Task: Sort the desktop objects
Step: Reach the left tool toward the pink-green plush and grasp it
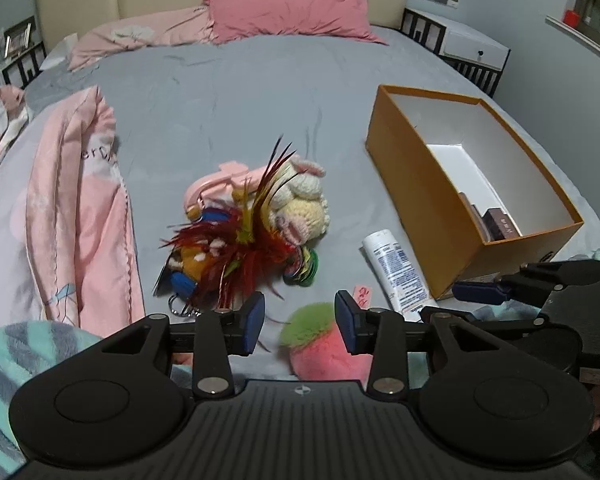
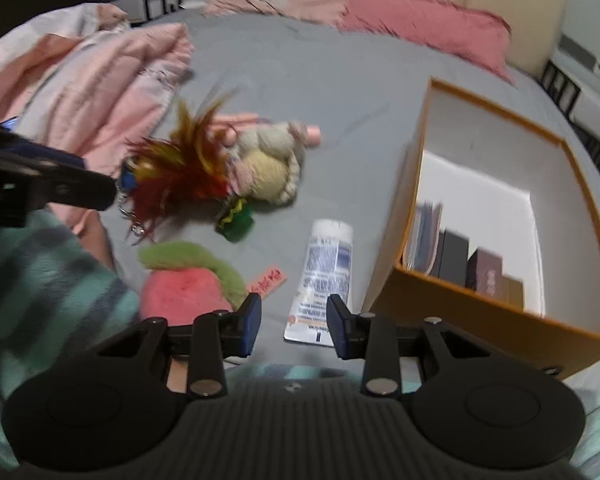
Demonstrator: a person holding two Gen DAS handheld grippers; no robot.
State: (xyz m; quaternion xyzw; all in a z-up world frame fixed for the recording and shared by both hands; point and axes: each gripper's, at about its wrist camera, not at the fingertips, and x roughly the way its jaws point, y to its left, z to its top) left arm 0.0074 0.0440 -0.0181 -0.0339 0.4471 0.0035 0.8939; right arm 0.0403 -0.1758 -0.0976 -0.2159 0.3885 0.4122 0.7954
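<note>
Left tongs [image 1: 300, 322] are seen open over the pink-and-green plush [image 1: 326, 344], which lies on the grey bed sheet [image 1: 240, 92] between the pads, not touched. Right tongs [image 2: 294, 326] are open and empty, hung just above the lower end of the white tube [image 2: 326, 276]. The tube is laid flat just beside the near corner of the orange box [image 2: 460, 312]; 3 or so dark small boxes [image 2: 484, 270] are stood inside against its near wall. Behind the plush, a pile is formed by a feather toy [image 1: 236, 240], crocheted doll [image 1: 300, 200], pink hanger [image 1: 216, 184], keyrings. A small pink tag [image 2: 266, 282] is lain between plush and tube. A pink quilt [image 1: 80, 200] is bunched at left.
</note>
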